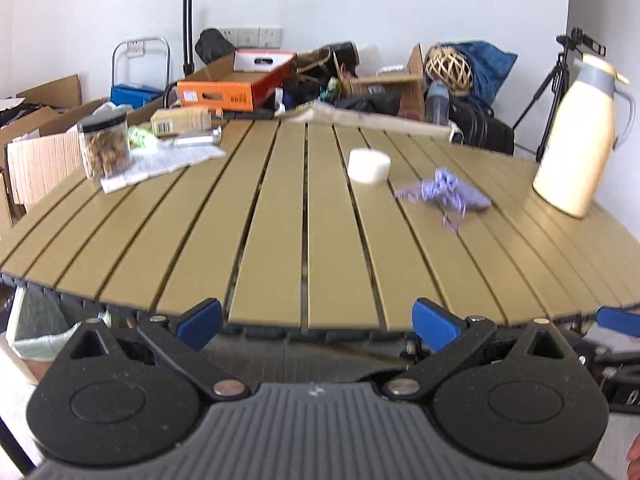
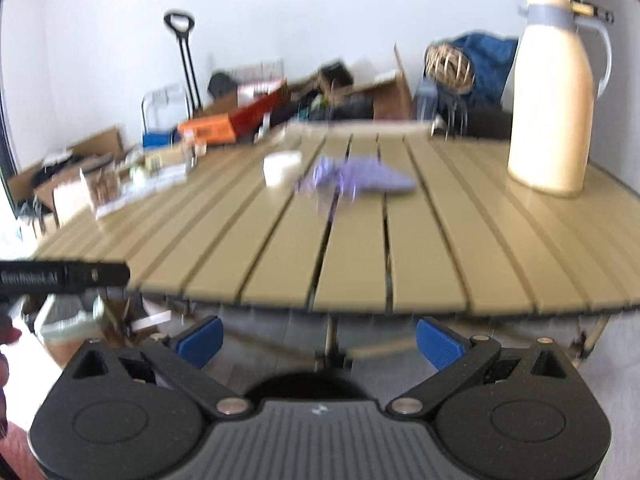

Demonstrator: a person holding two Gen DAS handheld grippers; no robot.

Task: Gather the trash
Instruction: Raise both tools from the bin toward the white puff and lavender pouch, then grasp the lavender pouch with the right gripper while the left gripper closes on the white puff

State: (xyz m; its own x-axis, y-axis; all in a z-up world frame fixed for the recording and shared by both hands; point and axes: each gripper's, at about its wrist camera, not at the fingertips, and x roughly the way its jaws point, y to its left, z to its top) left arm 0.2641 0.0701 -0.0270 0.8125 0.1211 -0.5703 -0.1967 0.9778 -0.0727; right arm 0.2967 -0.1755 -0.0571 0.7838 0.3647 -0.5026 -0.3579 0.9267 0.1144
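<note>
"GenRobot.AI" lettering marks the black left gripper (image 2: 64,276).

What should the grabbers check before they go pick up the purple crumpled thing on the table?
1. Left gripper open and empty: ok.
2. Right gripper open and empty: ok.
3. Purple scrap lying in the open on the slatted table, nothing on top of it: ok.
4. White round piece apart from the scrap: ok in the left view; the right view is too blurred to tell.
5. Cream jug standing clear of the scrap: ok.
6. Bin with a liner beside the table on the left, room inside: cannot tell.
</note>
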